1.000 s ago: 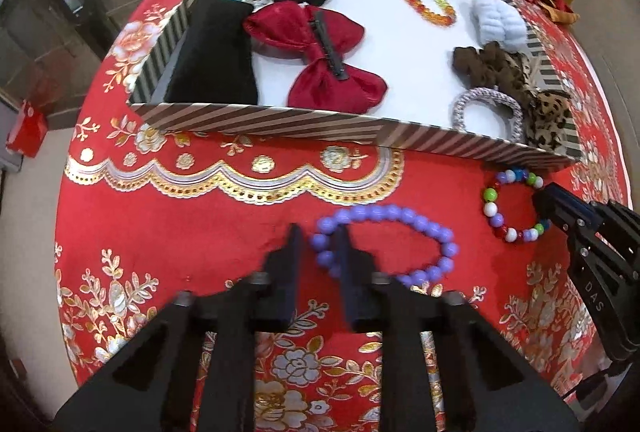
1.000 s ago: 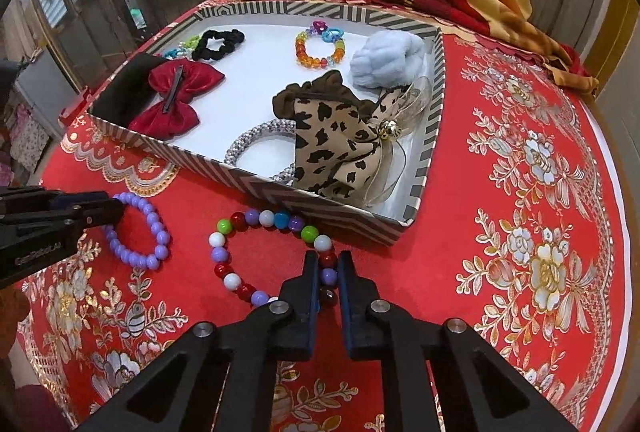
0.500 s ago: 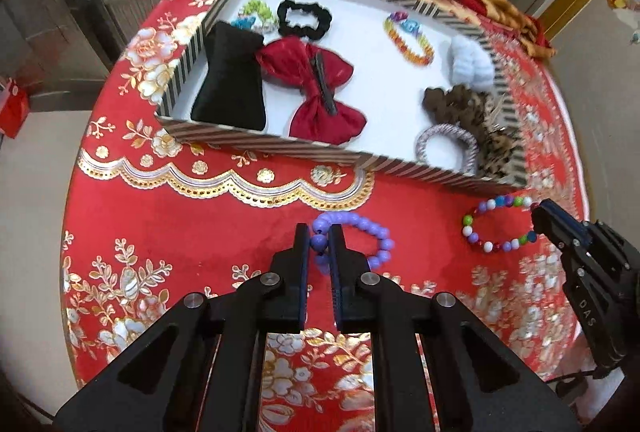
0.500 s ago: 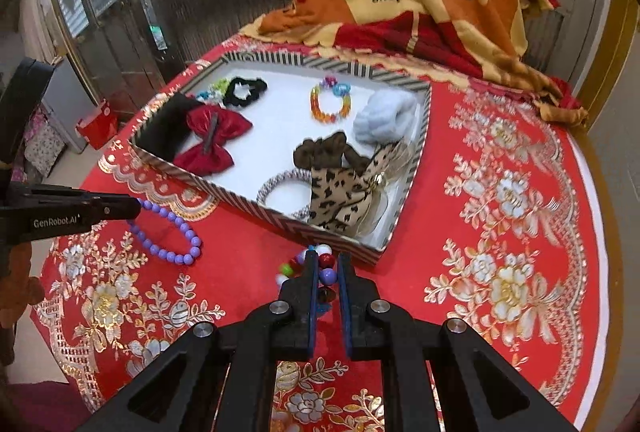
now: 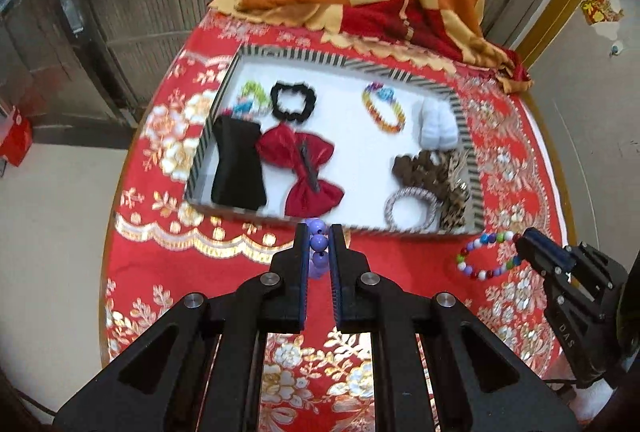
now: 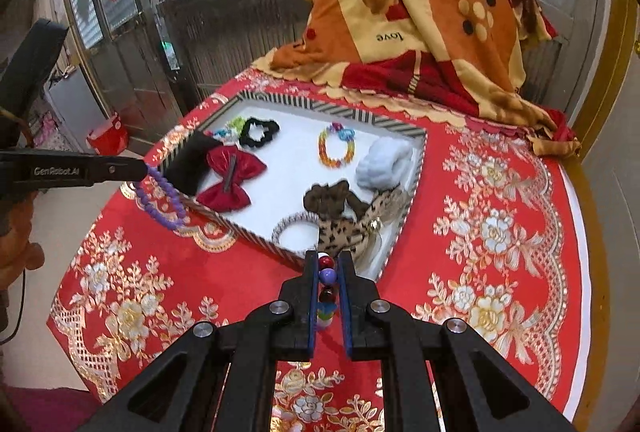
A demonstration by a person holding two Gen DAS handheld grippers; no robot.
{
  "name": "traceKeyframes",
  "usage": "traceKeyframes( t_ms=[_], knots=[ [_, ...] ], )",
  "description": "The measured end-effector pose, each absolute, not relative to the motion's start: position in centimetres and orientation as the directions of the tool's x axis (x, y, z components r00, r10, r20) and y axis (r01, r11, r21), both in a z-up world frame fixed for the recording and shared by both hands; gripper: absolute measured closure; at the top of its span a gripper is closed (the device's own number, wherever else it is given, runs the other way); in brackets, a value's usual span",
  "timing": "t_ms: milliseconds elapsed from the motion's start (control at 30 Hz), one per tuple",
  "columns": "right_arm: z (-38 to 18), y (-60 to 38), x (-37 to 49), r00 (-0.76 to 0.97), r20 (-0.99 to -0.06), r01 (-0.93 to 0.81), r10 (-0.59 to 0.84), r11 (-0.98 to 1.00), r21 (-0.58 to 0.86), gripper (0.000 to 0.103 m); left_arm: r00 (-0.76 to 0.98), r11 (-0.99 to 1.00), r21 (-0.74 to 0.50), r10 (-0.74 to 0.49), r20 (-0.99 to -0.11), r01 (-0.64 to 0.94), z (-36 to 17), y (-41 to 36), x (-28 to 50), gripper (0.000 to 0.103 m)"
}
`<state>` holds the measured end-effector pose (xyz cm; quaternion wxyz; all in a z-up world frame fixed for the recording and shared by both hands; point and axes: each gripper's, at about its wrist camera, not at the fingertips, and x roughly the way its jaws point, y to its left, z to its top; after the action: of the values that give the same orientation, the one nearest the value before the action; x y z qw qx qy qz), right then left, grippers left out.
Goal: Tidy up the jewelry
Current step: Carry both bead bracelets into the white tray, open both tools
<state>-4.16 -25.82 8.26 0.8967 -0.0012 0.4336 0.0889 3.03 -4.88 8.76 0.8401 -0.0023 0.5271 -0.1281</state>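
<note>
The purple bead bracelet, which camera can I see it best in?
The right wrist view. There the purple bead bracelet hangs as a whole loop from the left gripper, off the red tablecloth. The left wrist view shows only a few purple beads pinched between that gripper's own fingers; the rest is hidden.

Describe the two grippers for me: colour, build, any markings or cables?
Both are matte black plastic with two long, flat fingers lined with blue ribbed pads and silver pivot bolts on angular, cut-out linkages. The left gripper, seen from the right wrist, carries white "GenRobot.AI" lettering on its side. The right gripper, seen from the left wrist, shows "DAS" lettering. A thin dark cable trails near each.
</note>
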Motion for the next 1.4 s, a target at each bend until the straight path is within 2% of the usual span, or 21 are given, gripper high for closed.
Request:
traceKeyframes(
  t_ms=[300, 667, 967, 1400],
  knots=[
    [10.4, -26.2, -2.1, 0.638, -0.755, -0.15, 0.153, 0.986, 0.073, 0.094, 0.433, 0.96, -0.106, -0.215, -0.875, 0.261, 9.4, -8.9, 6.2, 0.095],
    [10.2, -26.5, 1.3, 0.62, -0.772, -0.13, 0.137, 0.989, 0.071, 0.094, 0.365, 0.948, -0.104, -0.215, -0.906, 0.301, 4.9, -13.3, 10.9, 0.095],
    [9.2, -25.3, 6.2, 0.587, -0.791, -0.156, 0.174, 0.983, 0.101, 0.094, 0.288, 0.976, -0.086, -0.143, -0.947, 0.2, 0.5, -9.6, 13.2, 0.095],
    [5.4, -20.9, 16.2, 0.451, -0.823, -0.271, 0.345, 0.932, 0.242, 0.094, 0.236, 0.973, -0.203, -0.223, -0.946, 0.106, -0.6, -6.5, 12.1, 0.095]
  ],
)
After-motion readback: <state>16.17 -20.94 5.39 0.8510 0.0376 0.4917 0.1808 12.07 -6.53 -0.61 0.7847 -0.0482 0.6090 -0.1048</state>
